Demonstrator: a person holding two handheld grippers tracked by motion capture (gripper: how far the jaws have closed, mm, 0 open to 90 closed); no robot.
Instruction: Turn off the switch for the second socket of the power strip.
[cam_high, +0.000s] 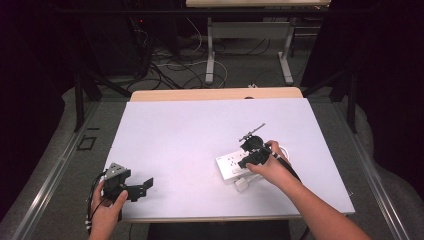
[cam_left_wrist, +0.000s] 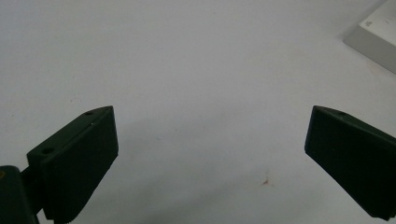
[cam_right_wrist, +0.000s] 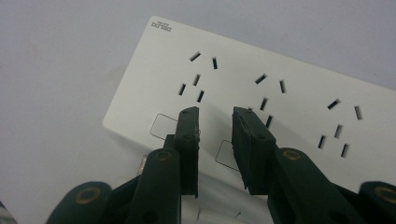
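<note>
Item: white power strip, lying flat on the white table top, toward the near right of that surface. Several socket groups and two outlined switch panels are seen on its upper face in the right gripper view. A white plug with its cord lies just beside the strip's near edge.

Right gripper: held directly over the power strip, tilted down at it. In its own view the jaws are seen narrowly parted, nothing between them, tips above the strip's face between the two switch panels. Whether the tips touch the plastic cannot be told.

Left gripper: rested well apart from the power strip, near the table's near left edge. In its own view the jaws are spread wide over bare table, with nothing held; a corner of the strip is seen far off.

Step judged in hand: the strip is being addressed by the right gripper, probably for a press on a switch or a grasp of the plug beside it.

Handling notes: the jaws are best kept nearly together if a switch is to be pressed, and brought straight down on one panel. The light strip is likely to slide; it may be steadied with the left gripper at its far end. If the plug is meant, it should be gripped by its body, not its cord.
</note>
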